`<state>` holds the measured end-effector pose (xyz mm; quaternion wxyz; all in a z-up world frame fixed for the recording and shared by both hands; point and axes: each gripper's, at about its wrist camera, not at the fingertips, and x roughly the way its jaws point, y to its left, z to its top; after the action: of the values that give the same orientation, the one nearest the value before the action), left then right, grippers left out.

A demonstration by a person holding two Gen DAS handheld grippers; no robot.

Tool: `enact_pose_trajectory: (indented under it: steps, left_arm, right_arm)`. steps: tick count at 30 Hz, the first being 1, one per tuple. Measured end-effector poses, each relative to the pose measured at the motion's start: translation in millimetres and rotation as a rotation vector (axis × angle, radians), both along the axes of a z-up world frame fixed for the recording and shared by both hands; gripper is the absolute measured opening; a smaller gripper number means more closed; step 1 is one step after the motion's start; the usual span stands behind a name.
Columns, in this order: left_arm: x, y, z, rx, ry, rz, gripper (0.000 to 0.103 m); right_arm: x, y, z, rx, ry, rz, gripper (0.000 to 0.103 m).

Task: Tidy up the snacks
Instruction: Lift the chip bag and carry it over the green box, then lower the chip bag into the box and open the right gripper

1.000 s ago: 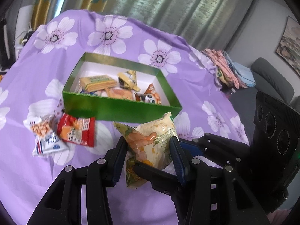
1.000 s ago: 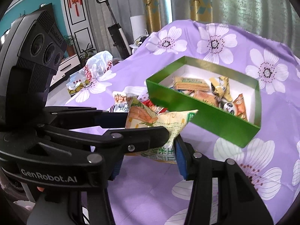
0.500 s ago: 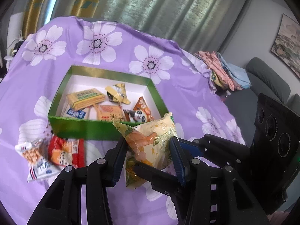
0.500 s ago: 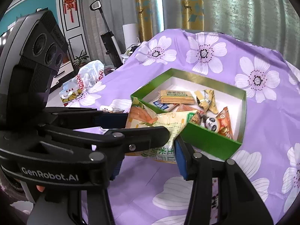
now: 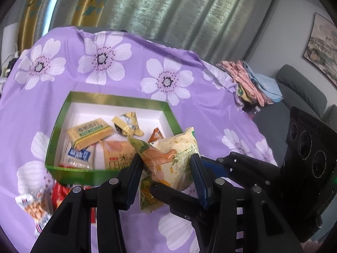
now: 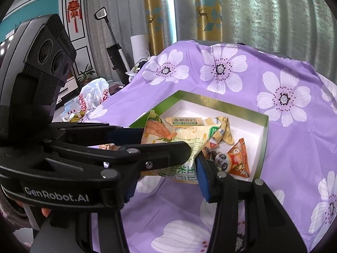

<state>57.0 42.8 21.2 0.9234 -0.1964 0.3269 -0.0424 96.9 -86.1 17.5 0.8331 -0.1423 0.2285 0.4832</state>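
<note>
A yellow corn snack packet (image 5: 171, 158) is held in the air between both grippers, above the near edge of the green box (image 5: 63, 109). My left gripper (image 5: 166, 168) is shut on the packet. My right gripper (image 6: 168, 168) is shut on the same packet (image 6: 185, 139), crossing the left one. The box (image 6: 264, 139) holds several snack packets, among them a yellow wafer pack (image 5: 89, 132) and a panda packet (image 6: 233, 160).
A red packet (image 5: 60, 194) and a peanut packet (image 5: 34, 204) lie on the purple flowered cloth (image 5: 147, 52) in front of the box. Folded clothes (image 5: 250, 84) sit at the table's far right. A plastic bag (image 6: 92, 97) lies beyond the left edge.
Both grippers have carried the corn packet forward and up, from in front of the box to over its near edge. The view now looks down into the box.
</note>
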Motion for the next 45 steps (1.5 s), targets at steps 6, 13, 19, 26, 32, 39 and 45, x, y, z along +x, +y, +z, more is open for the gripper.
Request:
enact_pose_trajectory:
  steps: [6, 13, 19, 26, 32, 39, 45]
  left_arm:
    - [19.4, 4.4, 2.1, 0.010, -0.003, -0.006, 0.047]
    - [40.0, 9.1, -0.3, 0.016, -0.002, -0.018, 0.047]
    - [52.5, 14.0, -4.4, 0.016, 0.003, -0.019, 0.047]
    - [65.0, 20.2, -13.4, 0.008, 0.020, -0.019, 0.047]
    - [73.4, 22.0, -22.1, 0.001, 0.038, -0.023, 0.047]
    - [79.7, 24.1, -32.5, -0.007, 0.058, -0.025, 0.047]
    - [83.9, 27.1, -39.0, -0.012, 0.075, -0.023, 0.047]
  right_arm:
    - [17.5, 4.4, 4.4, 0.009, -0.007, -0.015, 0.049]
    - [38.9, 9.2, 7.1, 0.017, -0.008, -0.033, 0.049]
    - [51.9, 14.8, 6.2, 0.018, -0.004, -0.044, 0.049]
    - [63.7, 20.6, 1.4, 0.014, 0.010, -0.049, 0.049]
    - [72.5, 23.9, -5.1, 0.003, 0.027, -0.057, 0.049]
    - [81.0, 27.5, -12.9, -0.013, 0.048, -0.065, 0.049]
    - [85.9, 30.2, -17.9, -0.025, 0.062, -0.068, 0.049]
